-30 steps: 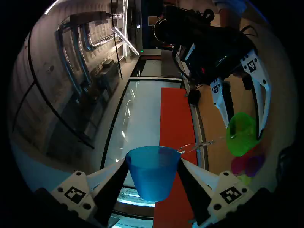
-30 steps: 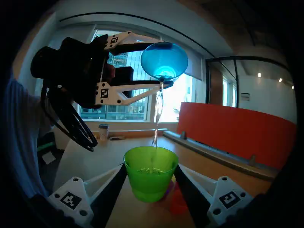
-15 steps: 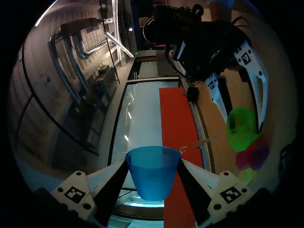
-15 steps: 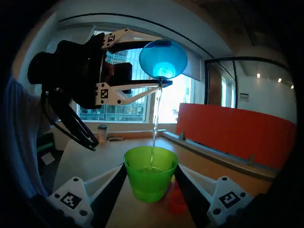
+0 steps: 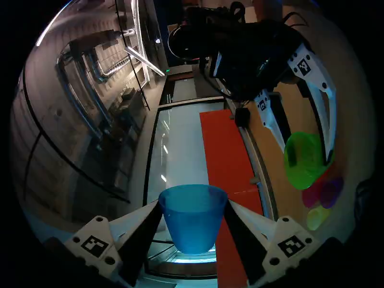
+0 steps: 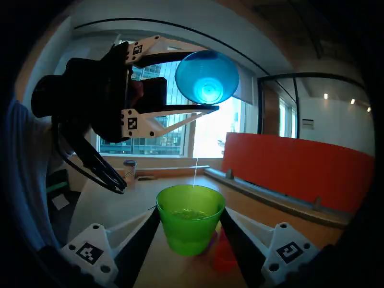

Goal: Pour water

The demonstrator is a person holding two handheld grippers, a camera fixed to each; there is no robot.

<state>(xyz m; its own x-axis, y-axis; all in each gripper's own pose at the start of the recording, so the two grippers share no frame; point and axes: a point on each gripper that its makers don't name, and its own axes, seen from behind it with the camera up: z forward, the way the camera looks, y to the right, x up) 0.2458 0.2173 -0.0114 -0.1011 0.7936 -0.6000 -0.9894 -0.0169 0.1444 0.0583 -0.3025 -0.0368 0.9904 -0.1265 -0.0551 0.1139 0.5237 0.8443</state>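
the left gripper (image 5: 193,207) has its white plastic fingers pressed in on both sides of a smooth, tapered, translucent blue cup (image 5: 193,228). in the right gripper view that cup hangs in the upper middle, tipped mouth-forward, and a very thin thread of water (image 6: 195,172) drops from its lip. low centre, the right gripper (image 6: 190,211) is clamped on a glossy green cup (image 6: 189,235), upright, with water rippling inside. it is held over a pale wooden table (image 6: 115,201), with small bright cups (image 6: 223,252) close at its lower right. an orange partition (image 6: 297,163) walls off the right, while bare wood runs away to the left.
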